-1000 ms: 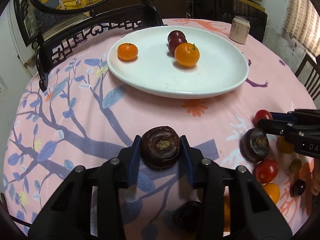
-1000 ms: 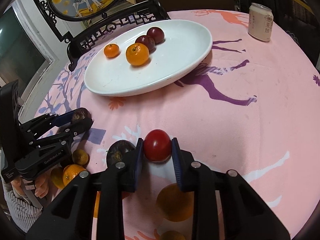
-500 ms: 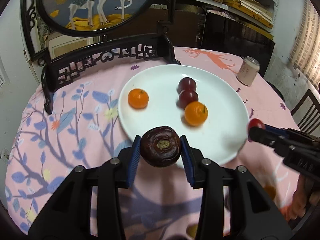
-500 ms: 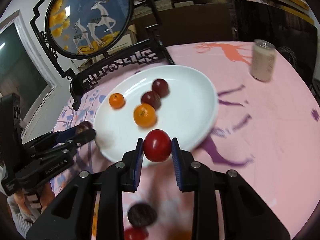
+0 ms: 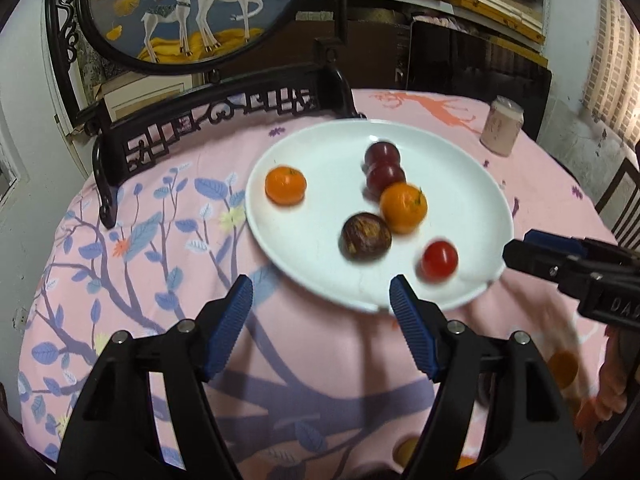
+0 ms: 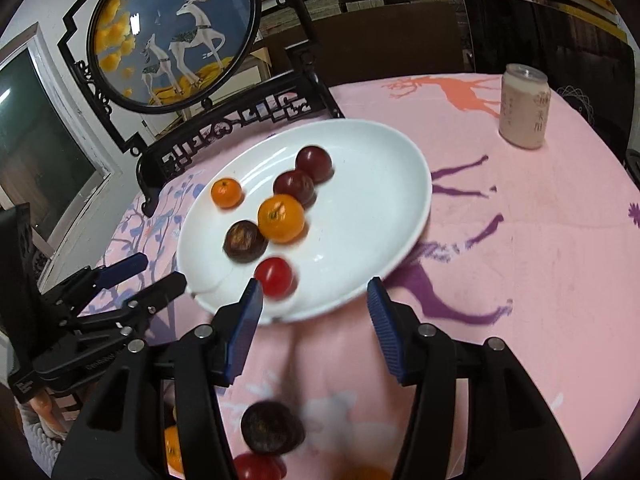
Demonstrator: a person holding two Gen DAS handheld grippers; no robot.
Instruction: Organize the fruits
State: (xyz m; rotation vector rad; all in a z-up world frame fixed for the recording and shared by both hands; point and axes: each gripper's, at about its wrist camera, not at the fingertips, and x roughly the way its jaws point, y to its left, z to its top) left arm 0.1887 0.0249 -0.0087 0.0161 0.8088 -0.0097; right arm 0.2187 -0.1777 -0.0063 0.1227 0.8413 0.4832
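A white plate on the pink cloth holds two oranges, two dark plums, a dark brown fruit and a red tomato. My left gripper hangs just before the plate's near rim, its jaws opening with nothing between them. My right gripper is also opening and empty, with the tomato lying just past its left pad. Each gripper shows at the edge of the other's view. More fruit lies on the cloth below the right gripper, among it a dark fruit.
A pale drink can stands beyond the plate on the right. A black carved stand with a round deer picture rises behind the plate. Chairs and shelves stand past the table's edge.
Both grippers rose from the cloth toward the plate carrying fruit, then opened. The dark brown fruit left the left gripper and the tomato left the right; both now lie on the plate.
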